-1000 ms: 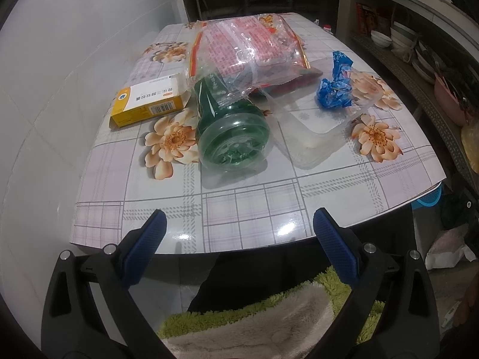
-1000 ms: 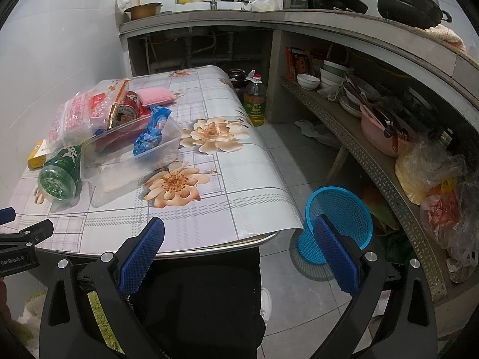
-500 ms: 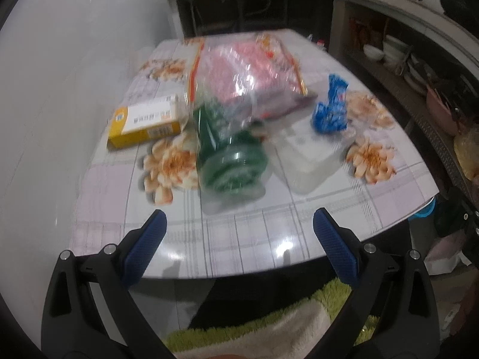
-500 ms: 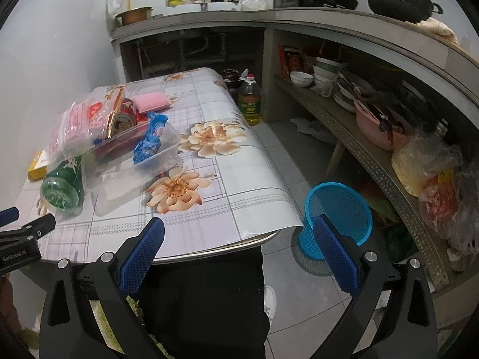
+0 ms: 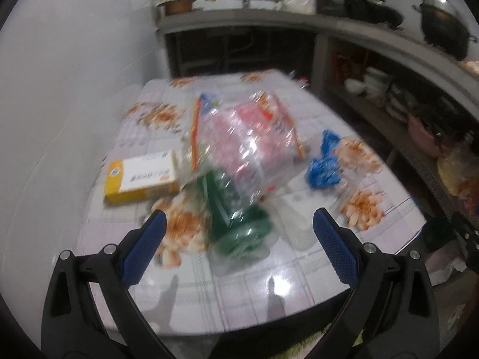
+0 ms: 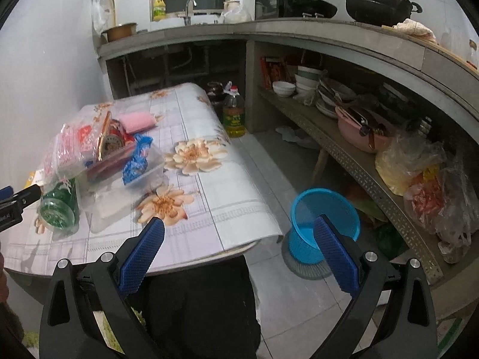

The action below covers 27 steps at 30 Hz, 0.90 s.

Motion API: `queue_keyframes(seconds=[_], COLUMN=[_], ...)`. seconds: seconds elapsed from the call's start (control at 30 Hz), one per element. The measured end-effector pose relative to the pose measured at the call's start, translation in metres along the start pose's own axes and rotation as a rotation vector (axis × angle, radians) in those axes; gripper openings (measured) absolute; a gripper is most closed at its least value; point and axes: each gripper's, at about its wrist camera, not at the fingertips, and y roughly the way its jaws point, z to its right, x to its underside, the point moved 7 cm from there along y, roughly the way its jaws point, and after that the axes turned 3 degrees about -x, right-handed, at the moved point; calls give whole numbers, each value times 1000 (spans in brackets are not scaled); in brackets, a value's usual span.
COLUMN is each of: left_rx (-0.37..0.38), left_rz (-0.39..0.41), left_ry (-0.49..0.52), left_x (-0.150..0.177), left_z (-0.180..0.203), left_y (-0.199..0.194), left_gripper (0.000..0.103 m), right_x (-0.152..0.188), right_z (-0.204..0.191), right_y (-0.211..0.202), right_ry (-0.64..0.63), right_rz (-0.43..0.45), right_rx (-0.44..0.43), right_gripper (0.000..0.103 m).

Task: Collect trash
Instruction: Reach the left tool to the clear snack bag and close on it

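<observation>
- Our left hand-held gripper (image 5: 238,232) is spread wide, nothing between the blue pads, and it hovers over the near edge of the worktop (image 5: 269,287). That view is pretty blurry, so fine detail is lost.
- Right in front of it a green plastic bottle (image 5: 236,224) lies on its side, bottom end toward us, with its neck end tucked under a clear bag of pink-red stuff (image 5: 248,140).
- A yellow and white box (image 5: 142,176) sits left of the bottle, just beside the bag.
- A crumpled blue wrapper (image 5: 324,164) is in a clear plastic container (image 6: 125,191) to the right of the bottle.
- Our right hand-held gripper (image 6: 238,246) is also wide apart and holding nothing, hanging off the worktop's near right corner, above the floor.
- A blue basket bin (image 6: 321,224) stands on the floor just past that corner, lined up with the right gripper's right pad in the view.
- A pink cloth (image 6: 137,121) lies at the far side of the trash pile.
</observation>
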Motion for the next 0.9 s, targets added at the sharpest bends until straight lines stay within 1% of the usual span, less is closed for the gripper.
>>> queue_keyframes(seconds=[0.03, 0.1, 0.13, 0.23, 0.27, 0.3, 0.33, 0.4, 0.5, 0.6, 0.73, 0.77, 0.8, 0.83, 0.87, 0.9], left_rx=[45, 109, 108, 75, 49, 6, -27, -54, -99, -103, -72, -67, -60, -57, -47, -35], left_rz=[24, 50, 47, 30, 23, 14, -1, -50, -94, -97, -72, -61, -56, -58, -65, -67], left_ry=[3, -14, -28, -48, -42, -30, -16, 1, -8, -17, -53, -61, -62, -60, -60, -65], left_x=[-4, -13, -18, -33, -38, -43, -46, -51, -52, -53, -53, -54, -54, -53, -52, -52], left_z=[1, 2, 2, 4, 5, 7, 9, 11, 5, -1, -8, -11, -13, -14, -15, -16], left_y=[2, 6, 11, 28, 36, 47, 56, 76, 95, 103, 100, 98, 97, 96, 96, 96], left_gripper=[94, 94, 94, 94, 94, 94, 94, 94, 94, 94, 94, 89, 75, 72, 69, 64], right_x=[-1, -2, -3, -5, -6, -8, -10, -15, -26, -42, -70, -79, -86, -91, -99, -105], right_z=[-1, -4, -7, -17, -21, -25, -28, -35, -43, -51, -66, -72, -77, -82, -89, -95], right_y=[4, 16, 21, 39, 44, 50, 54, 63, 75, 84, 93, 96, 99, 102, 107, 111], right_ry=[6, 23, 32, 40, 36, 29, 21, 6, -12, -20, -5, 9, 26, 39, 62, 78], right_rz=[-1, -17, -25, -38, -42, -45, -46, -44, -42, -44, -51, -59, -72, -85, -109, -132], right_rx=[-10, -48, -64, -107, -113, -122, -130, -150, -190, -255, -392, -457, -515, -559, -630, -683], right_gripper=[97, 97, 97, 97, 97, 97, 97, 97, 97, 97, 97, 97, 97, 97, 97, 97])
